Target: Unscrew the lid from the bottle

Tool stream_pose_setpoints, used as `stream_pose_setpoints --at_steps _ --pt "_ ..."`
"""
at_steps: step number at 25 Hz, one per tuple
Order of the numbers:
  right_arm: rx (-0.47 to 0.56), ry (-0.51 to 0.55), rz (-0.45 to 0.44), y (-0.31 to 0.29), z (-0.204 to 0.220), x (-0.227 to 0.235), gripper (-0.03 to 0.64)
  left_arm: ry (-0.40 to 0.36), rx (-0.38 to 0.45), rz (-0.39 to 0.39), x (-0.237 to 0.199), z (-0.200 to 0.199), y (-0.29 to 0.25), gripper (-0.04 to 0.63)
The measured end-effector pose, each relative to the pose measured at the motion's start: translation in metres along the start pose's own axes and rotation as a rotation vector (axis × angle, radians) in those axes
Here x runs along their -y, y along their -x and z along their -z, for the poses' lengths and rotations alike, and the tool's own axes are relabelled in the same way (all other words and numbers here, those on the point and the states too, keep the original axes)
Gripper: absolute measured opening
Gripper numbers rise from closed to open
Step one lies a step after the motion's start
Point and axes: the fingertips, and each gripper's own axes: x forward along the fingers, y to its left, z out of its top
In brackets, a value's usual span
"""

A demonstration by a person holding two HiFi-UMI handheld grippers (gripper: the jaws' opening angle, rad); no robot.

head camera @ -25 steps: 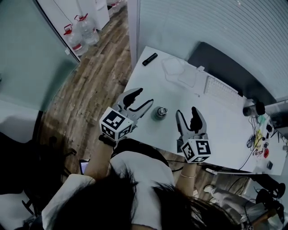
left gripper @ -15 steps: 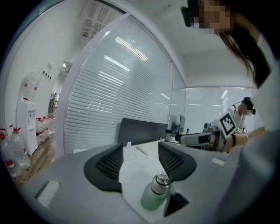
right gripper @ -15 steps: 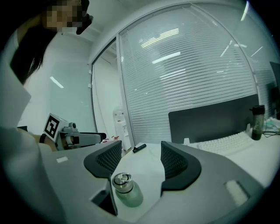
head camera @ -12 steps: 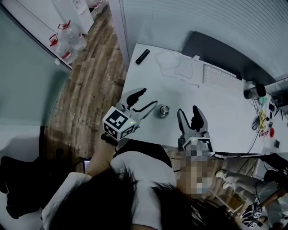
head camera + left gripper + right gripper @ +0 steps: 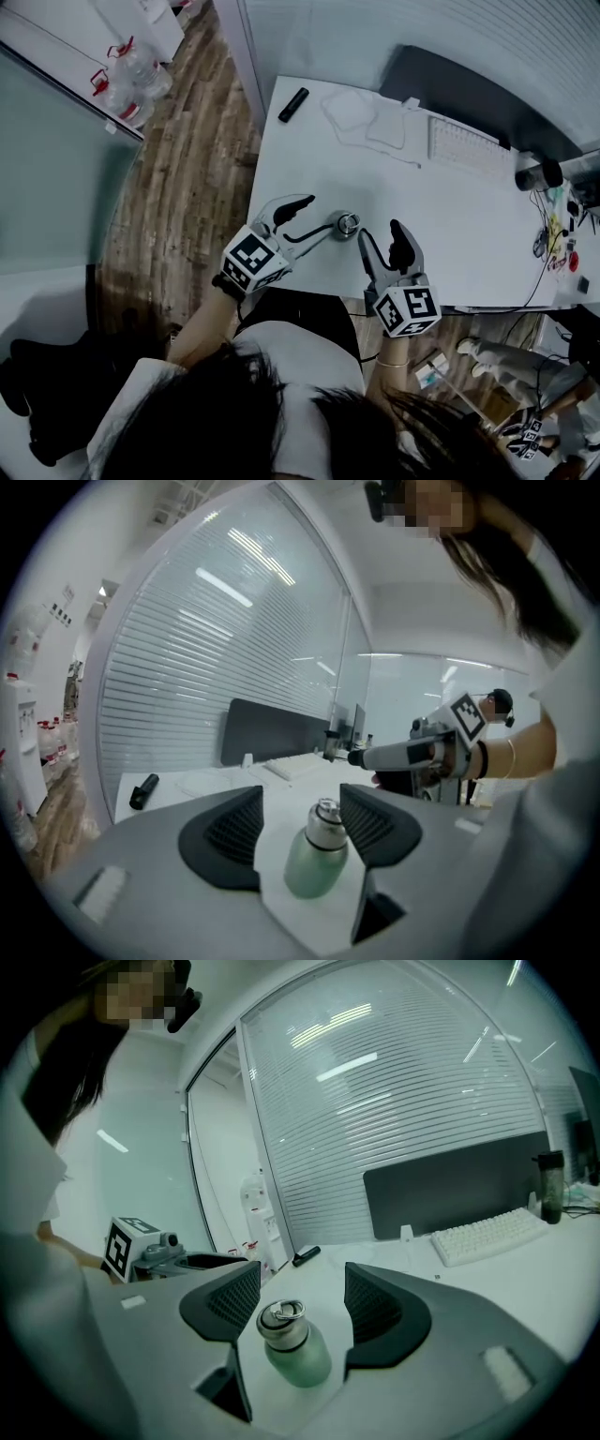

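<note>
The bottle (image 5: 311, 872) is pale green, its lid (image 5: 325, 817) silvery, the table (image 5: 450, 225) white, the floor (image 5: 187, 187) wood-grained brown.

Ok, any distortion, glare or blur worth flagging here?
Head view: dim and bluish, with the bottle small in frame. Left gripper view: heavy fisheye, black corners, blinds bowed, with ceiling lights reflected across them. Right gripper view: same fisheye, bottle crisp, mosaic patch at top left.

Head view: the table (image 5: 450, 216) was seen steeply from above, well off. Left gripper view, right gripper view: each was taken low and close along its own jaws, near the table's front edge, from opposite sides. The bottle (image 5: 348, 223) was shared by all three.
</note>
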Motion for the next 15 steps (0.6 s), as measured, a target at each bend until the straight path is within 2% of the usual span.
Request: stream_pose_setpoints --at_steps 6,15 --pt "-0.016 -0.02 -0.019 -0.01 0.02 -0.006 0.255 -0.036 -0.071 0.13 0.019 0.034 -0.015 0.293" --pt "-0.029 -0.018 -0.067 -0.023 0.038 -0.016 0.255 -0.066 -0.134 0.21 0.027 0.072 -0.033 0.33"
